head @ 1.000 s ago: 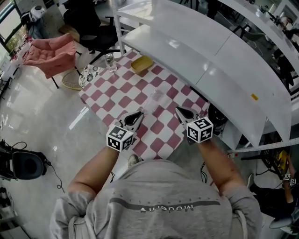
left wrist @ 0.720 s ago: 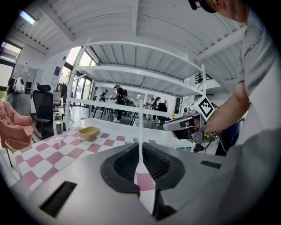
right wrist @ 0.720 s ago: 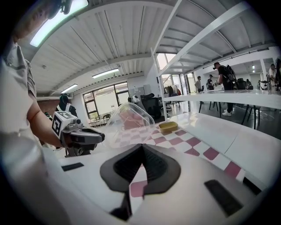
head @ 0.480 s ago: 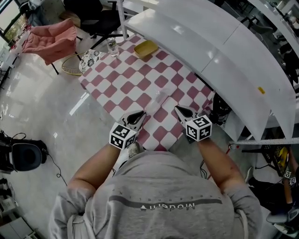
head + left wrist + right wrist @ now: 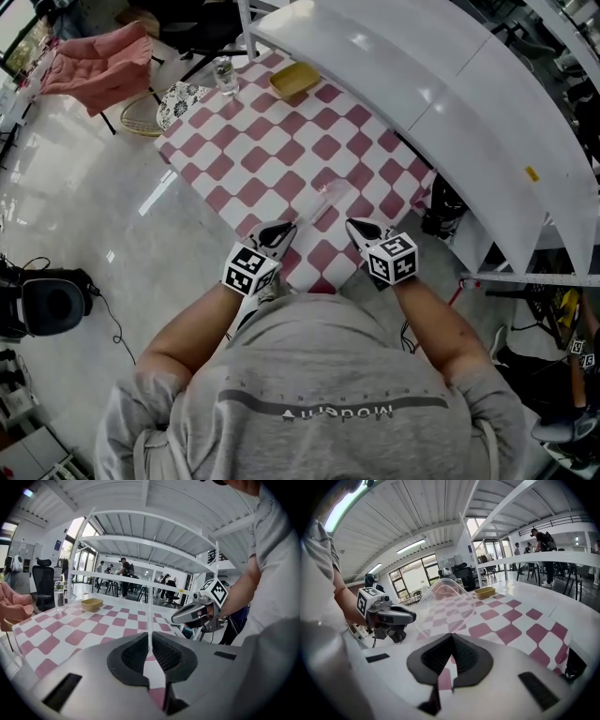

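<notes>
Pinching a thin, transparent, curved plastic piece (image 5: 323,197) by its edges, the left gripper (image 5: 280,229) and right gripper (image 5: 356,226) are both clamping shut on it over the checkered table's (image 5: 244,159) near edge. Farther off, a shallow yellow dish (image 5: 293,82) is showing only its own floor, and a clear bottle (image 5: 223,73) is standing beside it.

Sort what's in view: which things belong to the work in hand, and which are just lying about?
In hand: clear plastic cover, nipped edge-on in the left gripper; right gripper, closed, close beside it.
Lying about: yellow tray and clear bottle at the checkered table's far end; pink chair beyond it.
</notes>
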